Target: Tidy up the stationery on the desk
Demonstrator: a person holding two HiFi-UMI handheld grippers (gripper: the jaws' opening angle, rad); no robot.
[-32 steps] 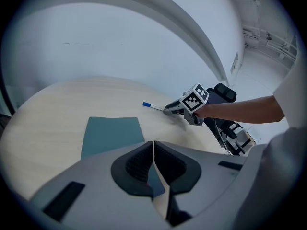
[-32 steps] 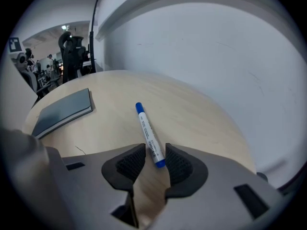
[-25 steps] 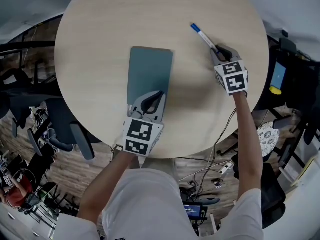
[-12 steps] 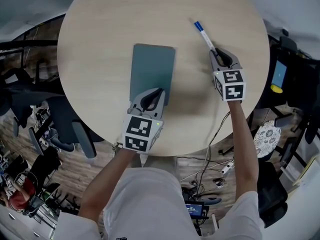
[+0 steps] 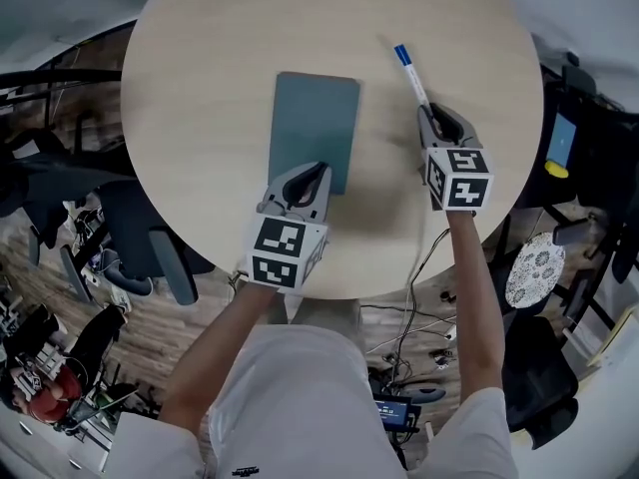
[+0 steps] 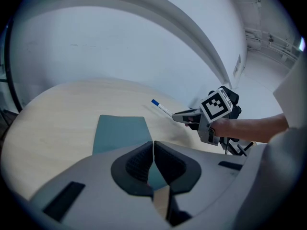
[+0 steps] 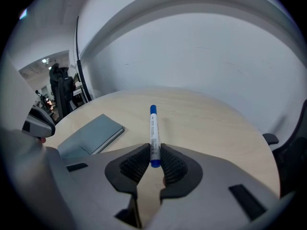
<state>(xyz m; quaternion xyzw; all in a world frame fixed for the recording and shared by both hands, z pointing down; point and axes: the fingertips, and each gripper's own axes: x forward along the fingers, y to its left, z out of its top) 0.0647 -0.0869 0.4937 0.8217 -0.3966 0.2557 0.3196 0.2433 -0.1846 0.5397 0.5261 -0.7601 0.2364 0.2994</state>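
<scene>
A teal notebook [image 5: 315,128] [image 6: 119,132] lies flat on the round wooden table [image 5: 200,88]. My left gripper [image 5: 306,180] [image 6: 153,146] is shut, its tips over the notebook's near right corner, and nothing shows between its pads. A white pen with a blue cap [image 5: 410,75] [image 7: 152,128] is held at its rear end by my right gripper [image 5: 435,118] [image 7: 153,158], which is shut on it. The pen points away from me, just above the table, to the right of the notebook. In the left gripper view the right gripper [image 6: 192,115] and the pen [image 6: 161,108] show beyond the notebook.
The table's near edge [image 5: 349,292] lies just under both gripper bodies. Office chairs [image 5: 150,257] stand at the left. Cables and a power strip [image 5: 429,342] lie on the floor below. Dark equipment [image 5: 574,138] stands at the right.
The right gripper has turned slightly with the pen, which now points more straight away from me. The left gripper has stayed shut at the notebook's near end.
</scene>
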